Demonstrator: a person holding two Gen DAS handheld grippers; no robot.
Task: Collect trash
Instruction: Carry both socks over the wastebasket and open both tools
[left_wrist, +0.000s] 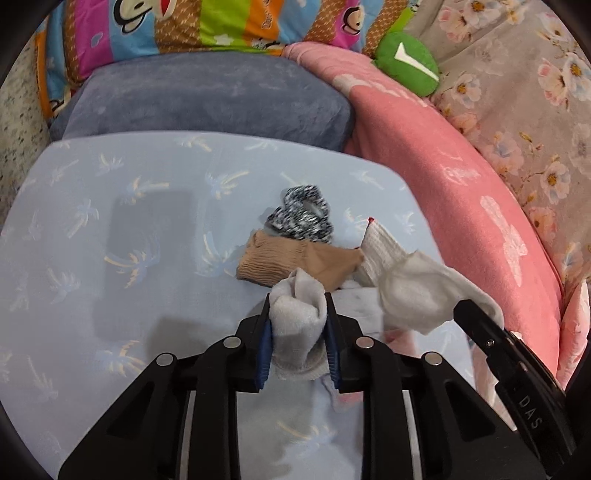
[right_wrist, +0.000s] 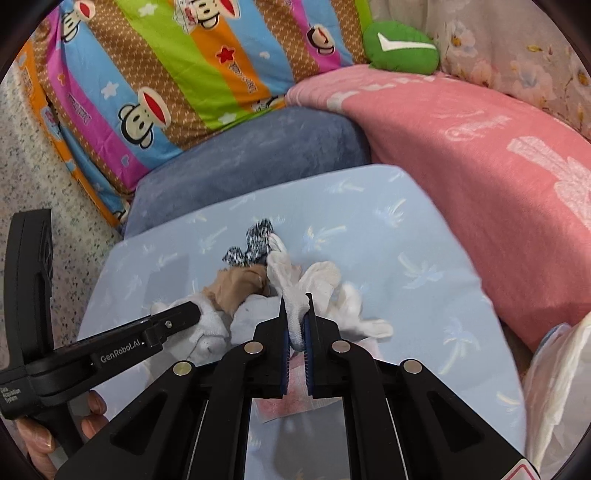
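Observation:
A small pile of socks lies on a light blue palm-print sheet (left_wrist: 110, 229). My left gripper (left_wrist: 297, 306) is shut on a grey-white sock (left_wrist: 295, 321). Beyond it lie a tan sock (left_wrist: 291, 262), a black-and-white speckled sock (left_wrist: 301, 214) and a white ribbed sock (left_wrist: 380, 254). My right gripper (right_wrist: 296, 310) is shut on a white sock (right_wrist: 291, 291); in the left wrist view its finger (left_wrist: 480, 325) shows at the right, touching that sock (left_wrist: 417, 291). In the right wrist view the left gripper's finger (right_wrist: 173, 317) reaches into the pile from the left, by the tan sock (right_wrist: 240, 284) and the speckled sock (right_wrist: 251, 243).
A blue-grey cushion (left_wrist: 207, 96) lies behind the sheet. A pink blanket (left_wrist: 443, 155) runs along the right side. A striped cartoon pillow (right_wrist: 166, 74) and a green plush (left_wrist: 406, 62) sit at the back. A speckled floor (right_wrist: 44, 177) shows at left.

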